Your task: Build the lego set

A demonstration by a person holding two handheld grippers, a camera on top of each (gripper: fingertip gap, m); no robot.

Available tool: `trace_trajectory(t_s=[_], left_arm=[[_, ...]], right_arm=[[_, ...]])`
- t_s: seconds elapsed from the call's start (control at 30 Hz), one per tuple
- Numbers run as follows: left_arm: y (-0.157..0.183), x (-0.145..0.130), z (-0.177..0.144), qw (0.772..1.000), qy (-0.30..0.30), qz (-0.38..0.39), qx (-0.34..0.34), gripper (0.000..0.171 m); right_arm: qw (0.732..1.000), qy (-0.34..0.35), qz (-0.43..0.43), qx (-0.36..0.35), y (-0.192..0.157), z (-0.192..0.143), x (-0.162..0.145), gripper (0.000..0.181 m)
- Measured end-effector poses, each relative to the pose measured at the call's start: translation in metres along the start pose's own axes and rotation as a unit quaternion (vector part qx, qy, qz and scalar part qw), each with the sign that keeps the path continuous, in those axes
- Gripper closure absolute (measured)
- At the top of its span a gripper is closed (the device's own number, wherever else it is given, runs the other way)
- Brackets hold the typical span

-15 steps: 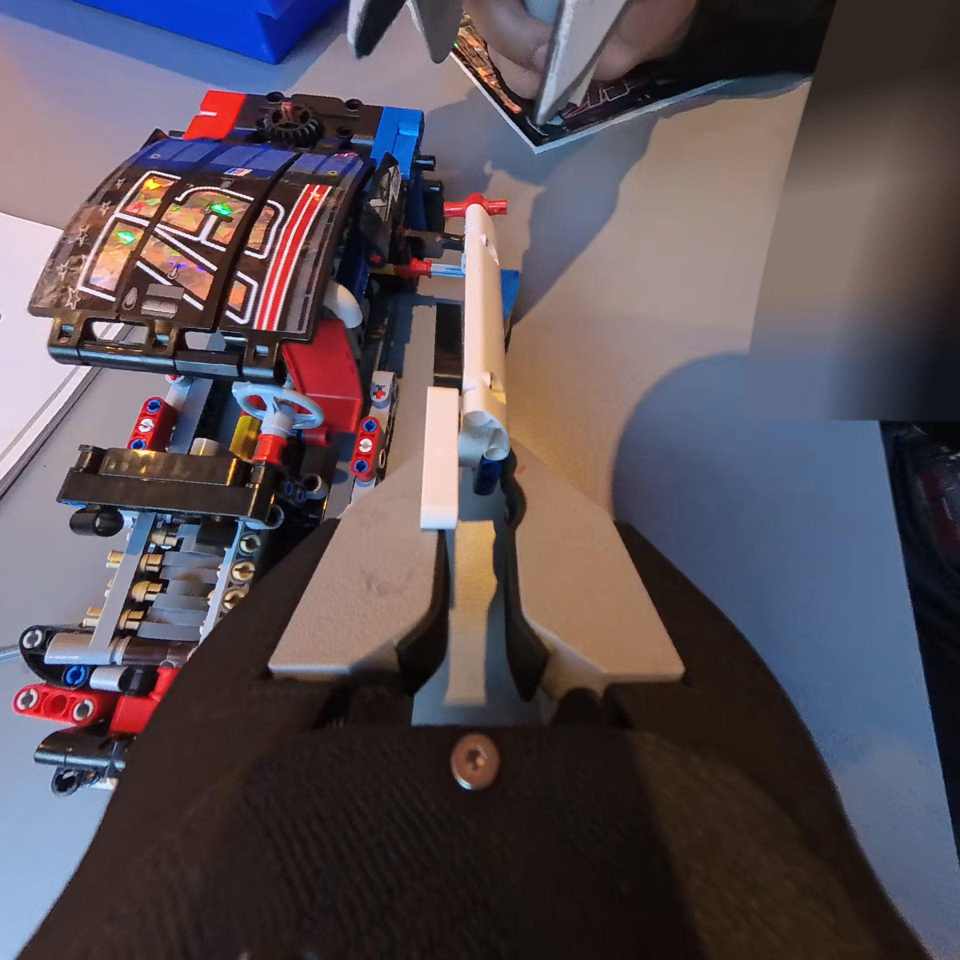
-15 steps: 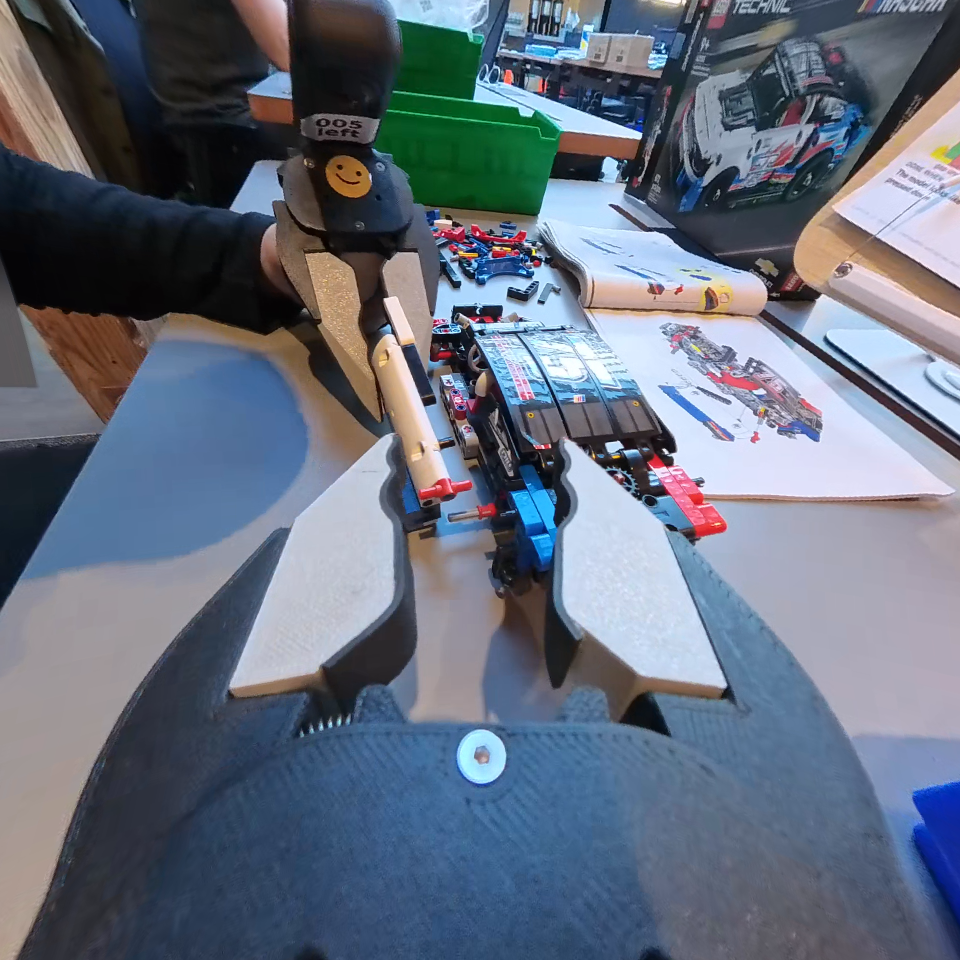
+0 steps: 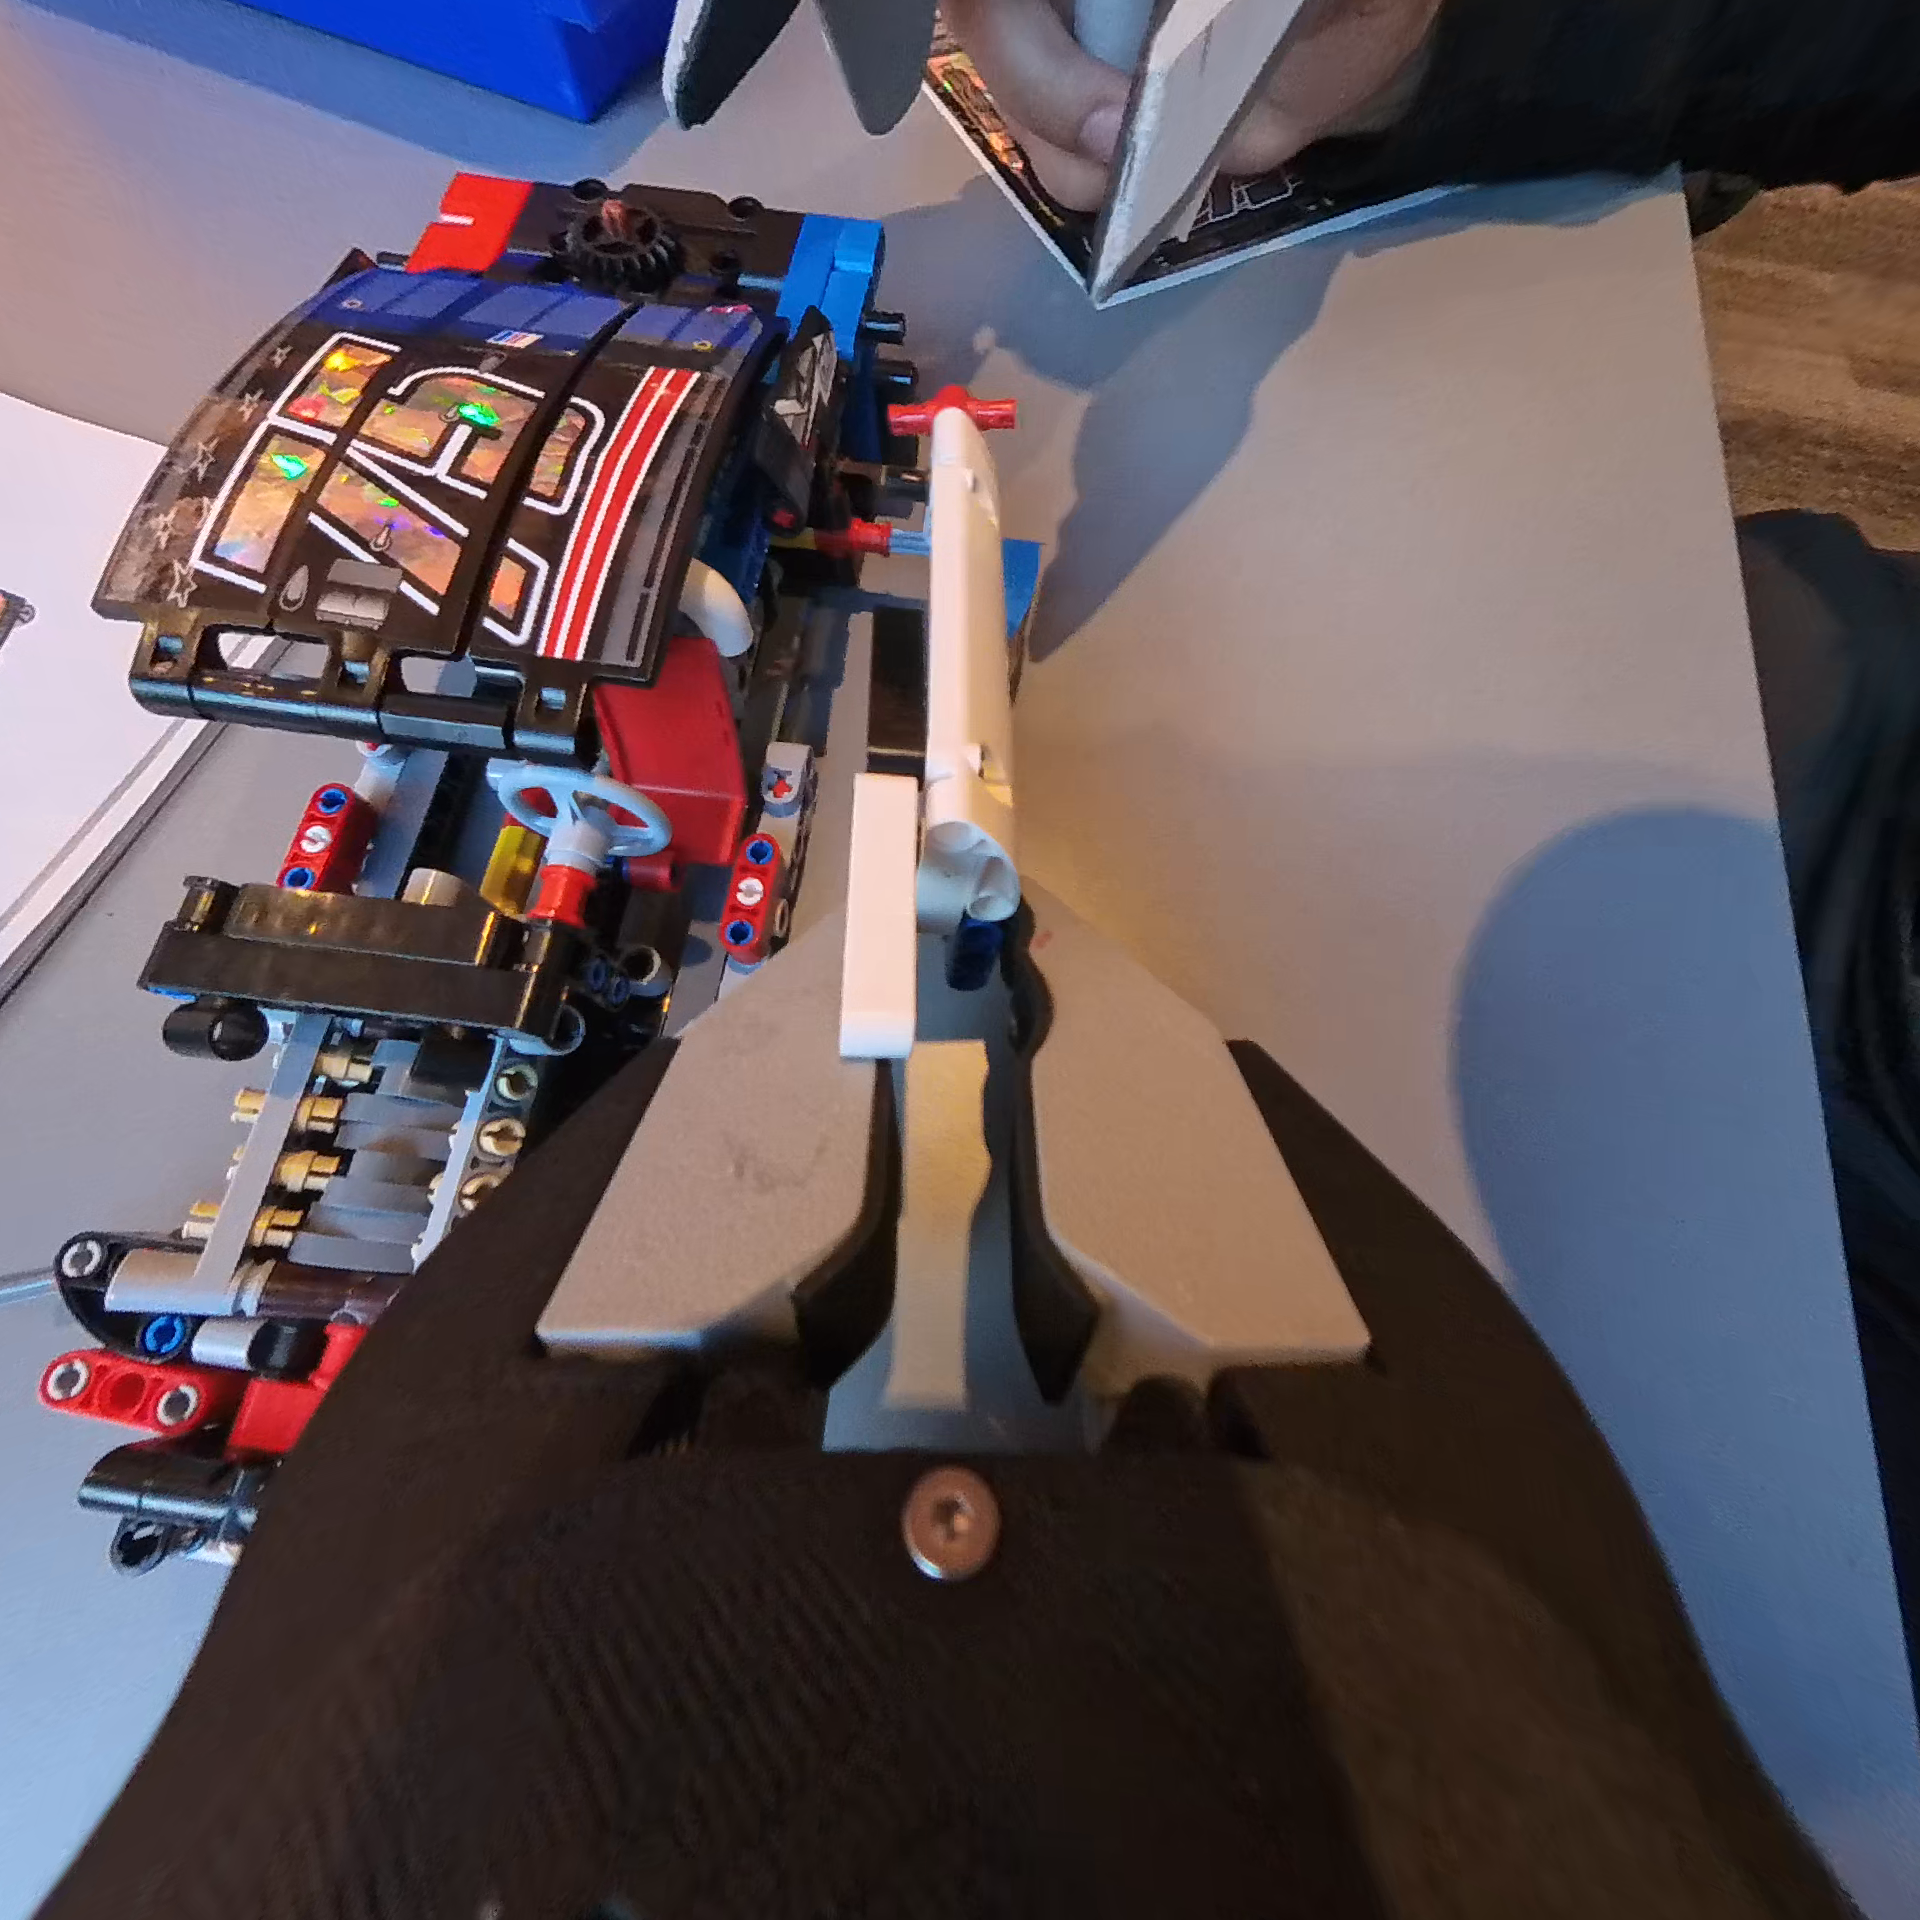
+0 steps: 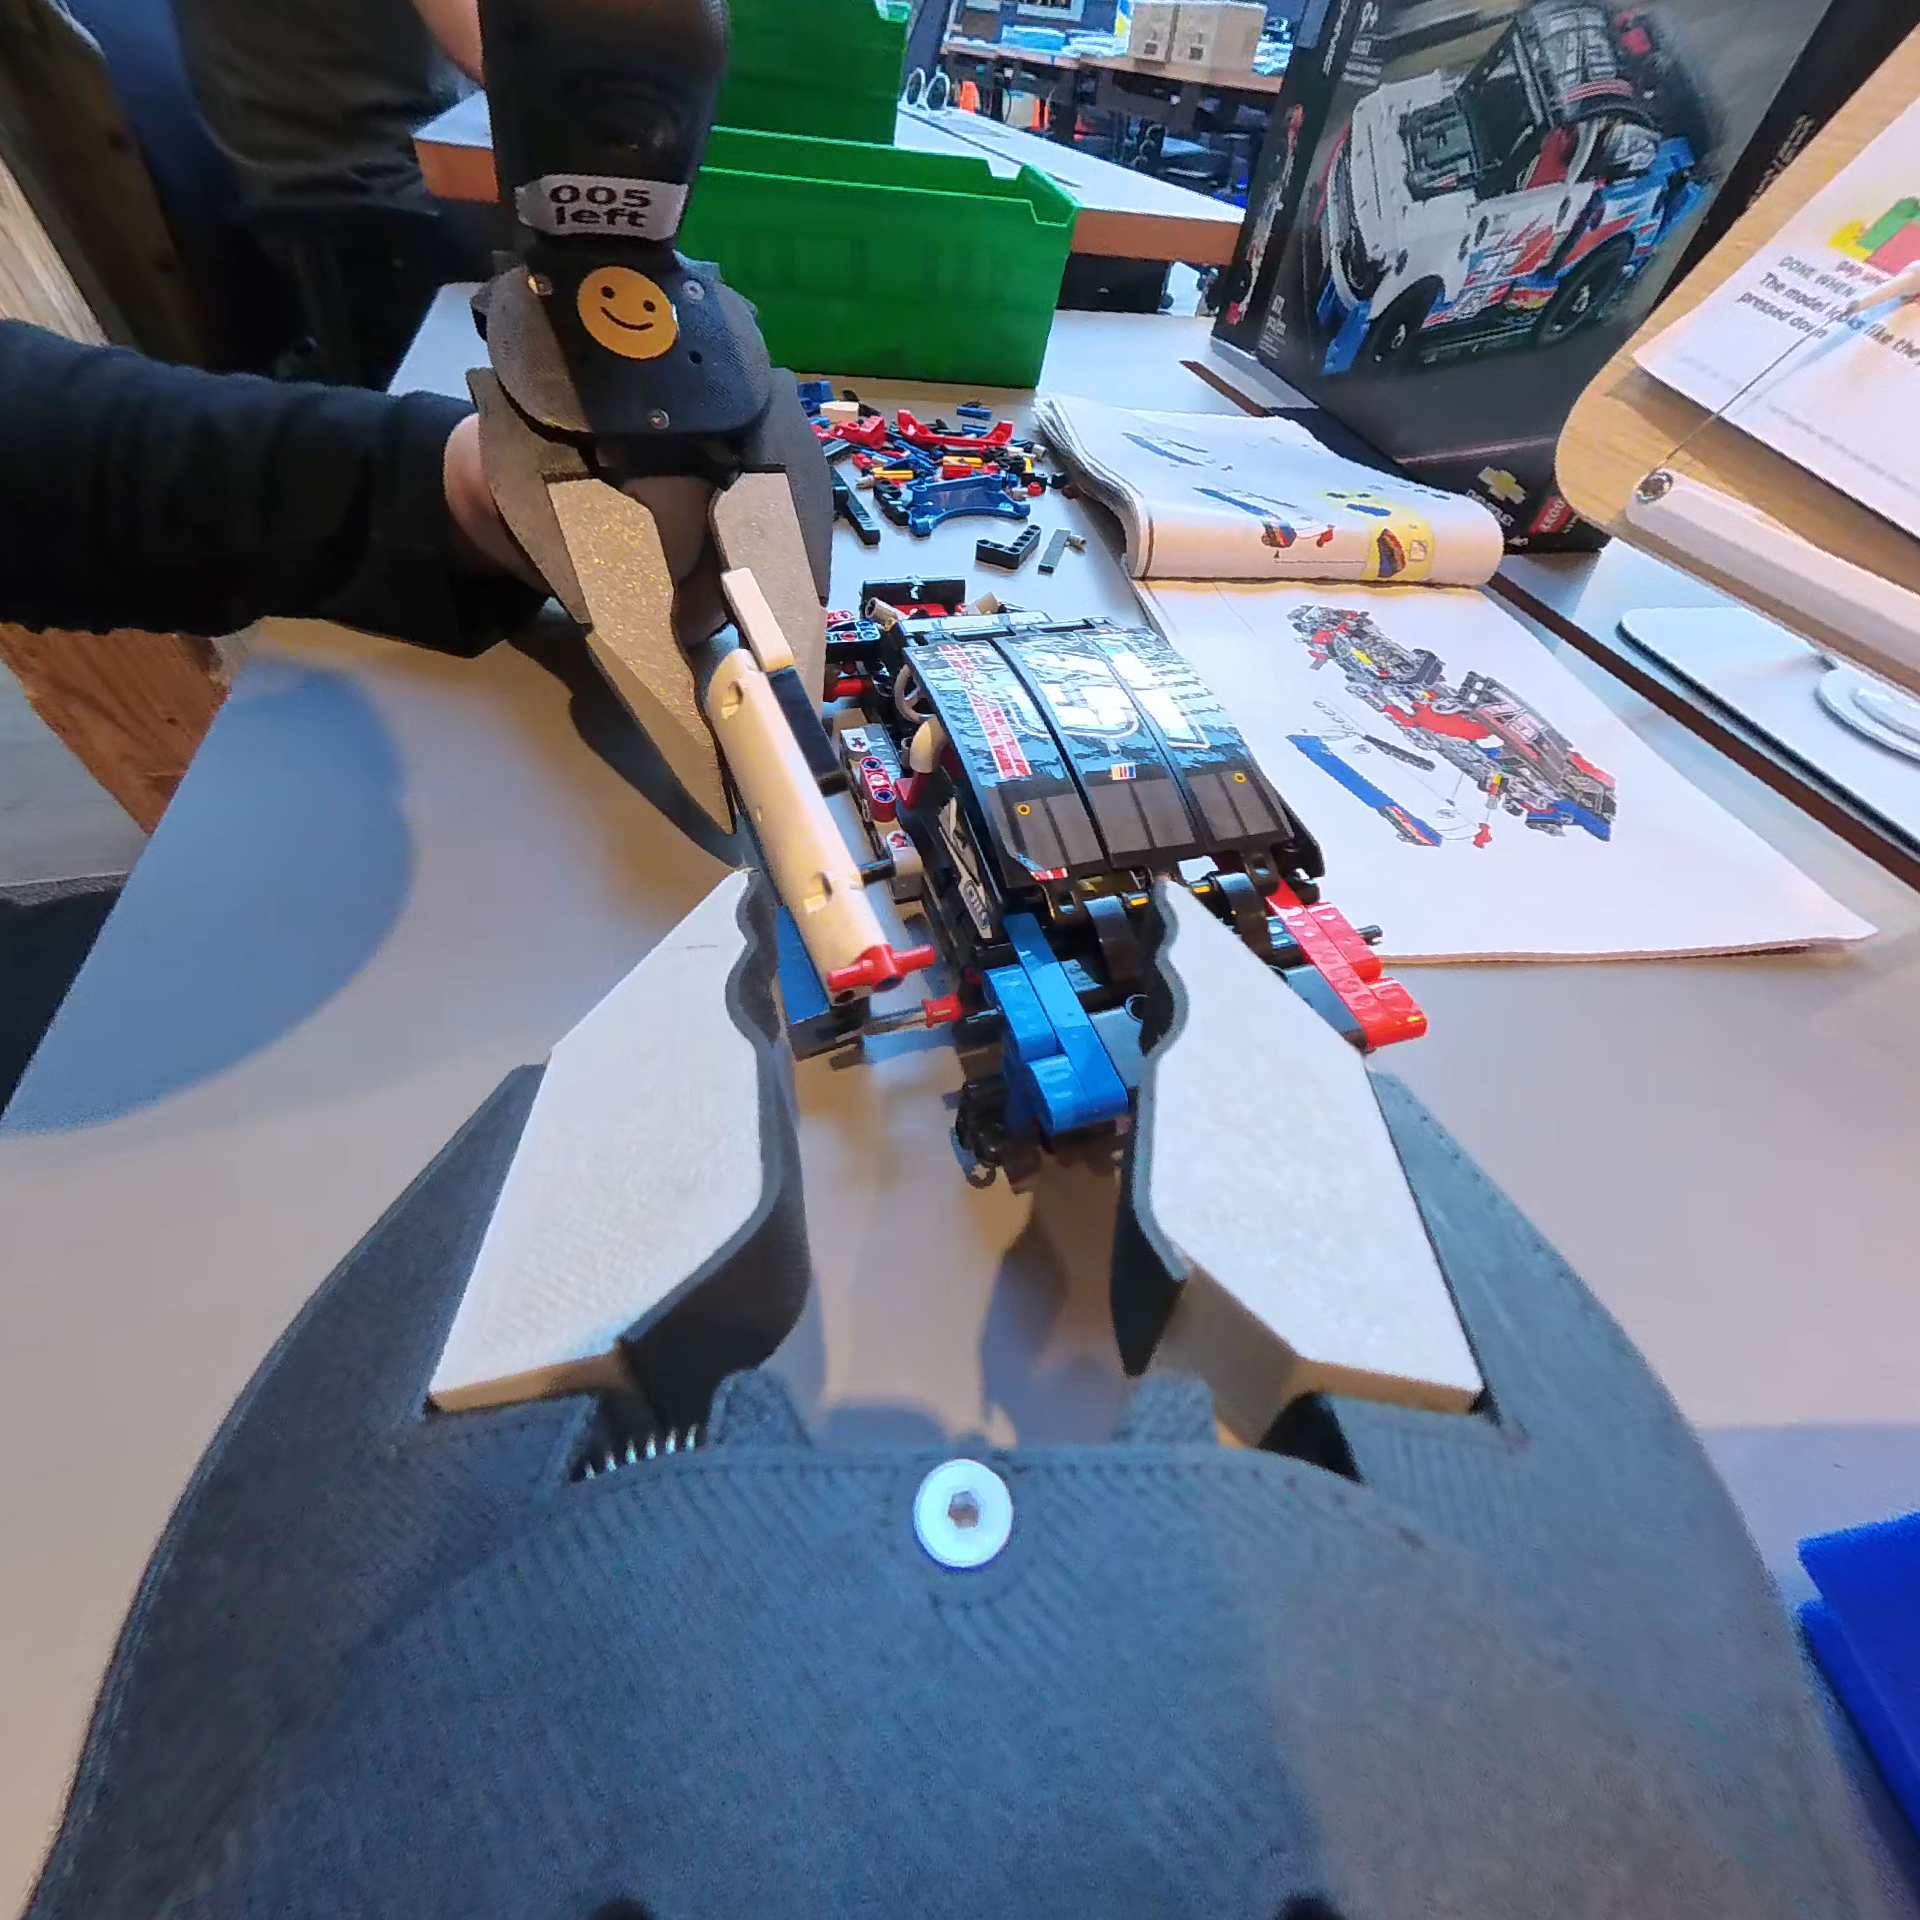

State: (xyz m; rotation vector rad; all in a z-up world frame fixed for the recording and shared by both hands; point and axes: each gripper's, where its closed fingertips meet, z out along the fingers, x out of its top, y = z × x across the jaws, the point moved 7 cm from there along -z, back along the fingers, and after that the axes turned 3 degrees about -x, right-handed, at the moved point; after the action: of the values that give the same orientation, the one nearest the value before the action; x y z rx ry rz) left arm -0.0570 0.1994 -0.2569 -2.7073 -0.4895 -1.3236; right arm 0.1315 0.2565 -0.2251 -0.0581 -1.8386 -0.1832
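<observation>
The partly built lego car (image 3: 416, 488) lies on the grey table, with a black stickered roof, red seat and white steering wheel. My left gripper (image 3: 935, 925) is shut on one end of a long white side panel (image 3: 966, 582) with a red pin at its far end. It holds the panel against the car's side. In the right wrist view the panel (image 4: 800, 800) slopes down beside the car (image 4: 1101, 748) from the left gripper (image 4: 748, 727). My right gripper (image 4: 956, 904) is open and empty, its fingers either side of the car's blue rear beams (image 4: 1049, 1039).
Loose lego pieces (image 4: 935, 468) lie behind the car, in front of a green bin (image 4: 883, 260). An instruction booklet (image 4: 1247, 499), an open page (image 4: 1455, 790) and the set's box (image 4: 1507, 208) are to the right. A blue bin (image 3: 416, 42) and a sticker sheet (image 3: 1247, 229) lie near the right gripper's fingers (image 3: 1164, 156). The table edge (image 3: 1714, 520) runs close by. My right fingertips sit around 11 cm from my left ones.
Almost nothing. The right gripper has edged slightly toward the car's rear. The left gripper still holds the white panel against the car's side.
</observation>
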Motion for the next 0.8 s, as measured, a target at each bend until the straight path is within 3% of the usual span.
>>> trace_trajectory(t_s=[0.3, 0.8], left_arm=[[0.001, 0.002, 0.004, 1.000, 0.001, -0.017, -0.003, 0.158], [0.006, 0.002, 0.003, 1.000, 0.001, 0.014, 0.018, 0.158]], right_arm=[[0.998, -0.035, -0.047, -0.004, -0.008, 0.004, -0.004, 0.116], [0.999, -0.023, -0.046, 0.003, -0.013, 0.003, -0.001, 0.122]])
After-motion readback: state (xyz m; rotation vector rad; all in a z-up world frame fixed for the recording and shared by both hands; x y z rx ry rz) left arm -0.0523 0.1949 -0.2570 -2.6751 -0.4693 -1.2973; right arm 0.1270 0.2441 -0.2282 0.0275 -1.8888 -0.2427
